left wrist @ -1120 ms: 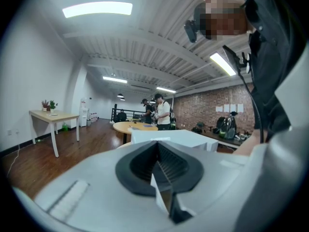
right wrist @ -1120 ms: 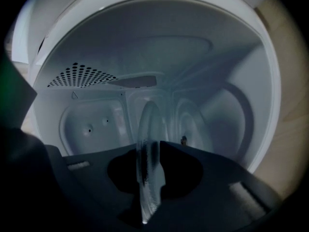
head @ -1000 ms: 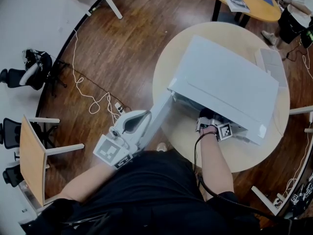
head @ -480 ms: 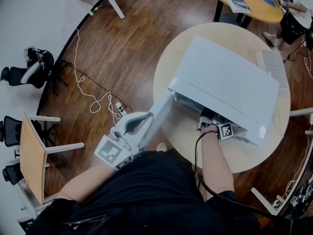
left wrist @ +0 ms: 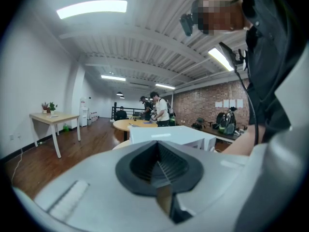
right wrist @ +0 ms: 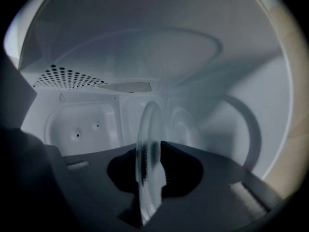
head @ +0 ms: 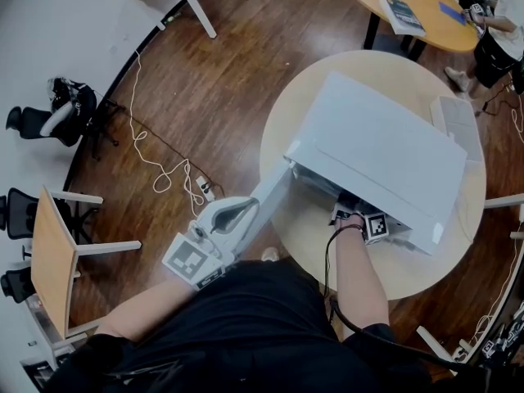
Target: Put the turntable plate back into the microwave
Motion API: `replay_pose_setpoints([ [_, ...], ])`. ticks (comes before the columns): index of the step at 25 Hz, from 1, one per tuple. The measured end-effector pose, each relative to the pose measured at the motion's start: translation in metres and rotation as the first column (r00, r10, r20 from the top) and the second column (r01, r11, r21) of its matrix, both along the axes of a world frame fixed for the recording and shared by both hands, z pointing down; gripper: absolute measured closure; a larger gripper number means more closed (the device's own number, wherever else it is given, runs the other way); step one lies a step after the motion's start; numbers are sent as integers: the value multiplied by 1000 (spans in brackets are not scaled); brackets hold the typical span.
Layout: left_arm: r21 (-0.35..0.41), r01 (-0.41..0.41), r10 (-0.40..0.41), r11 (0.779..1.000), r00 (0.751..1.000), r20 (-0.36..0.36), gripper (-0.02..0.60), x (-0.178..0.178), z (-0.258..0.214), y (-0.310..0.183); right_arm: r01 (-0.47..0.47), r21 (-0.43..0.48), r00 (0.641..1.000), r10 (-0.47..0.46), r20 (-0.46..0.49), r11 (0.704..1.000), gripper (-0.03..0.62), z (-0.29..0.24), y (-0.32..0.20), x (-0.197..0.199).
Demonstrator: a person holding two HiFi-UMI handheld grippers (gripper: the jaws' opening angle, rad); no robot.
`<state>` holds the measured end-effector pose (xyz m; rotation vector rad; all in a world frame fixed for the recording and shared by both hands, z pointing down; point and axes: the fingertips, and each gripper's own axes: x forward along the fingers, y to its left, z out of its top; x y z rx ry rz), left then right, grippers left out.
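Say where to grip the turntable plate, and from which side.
Take the turntable plate by its thin rim, coming in through the open front of the microwave. It is a flat glass disc, too wide across its face; only its edge fits between jaws, as the right gripper holds it.

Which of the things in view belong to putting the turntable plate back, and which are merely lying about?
Job: turntable plate, right tool gripping it, microwave, its open door.
Lying about: book, floor cable, office chair.
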<state>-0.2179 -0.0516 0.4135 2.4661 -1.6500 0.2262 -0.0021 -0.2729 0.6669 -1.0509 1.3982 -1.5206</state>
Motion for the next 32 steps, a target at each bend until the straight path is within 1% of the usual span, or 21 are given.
replay_pose_setpoints([
  [6,-2,9,-9,1000,1000,0,575,0,0,1,0,-3,1000,0,-7,1000,545,-2,-3,-5],
  [8,-6,13,-13,1000,1000,-14,575,3,-2,1,-2,-35,999,1,-32,999,545,8,-3,-1],
  [11,-2,9,-9,1000,1000,0,575,2,2,2,-18,-104,997,11,-74,994,541,30,-3,9],
  [12,-1,9,-9,1000,1000,0,575,2,3,2,-29,-116,996,20,-83,993,515,34,-4,12],
  [14,1,9,-9,1000,1000,-6,575,3,4,4,-39,-118,995,28,-92,992,449,19,-4,9],
  [16,4,9,-9,1000,1000,-9,575,3,3,4,-20,-117,994,7,-112,993,395,7,-4,3],
  [19,8,11,-11,1000,1000,-13,575,2,2,5,16,-126,989,-34,-147,992,331,9,-4,1],
  [20,8,12,-12,1000,1000,-16,575,2,2,5,26,-130,987,-46,-154,991,320,10,-3,0],
  [26,16,7,-6,1000,1000,-23,575,3,1,4,70,-162,976,-102,-194,984,319,12,8,-3],
  [28,18,2,-1,1000,1000,-25,575,3,1,5,65,-157,971,-99,-219,986,316,10,9,0],
  [32,21,-1,2,1000,1000,-29,575,3,1,5,69,-165,970,-104,-220,984,316,4,13,-2],
])
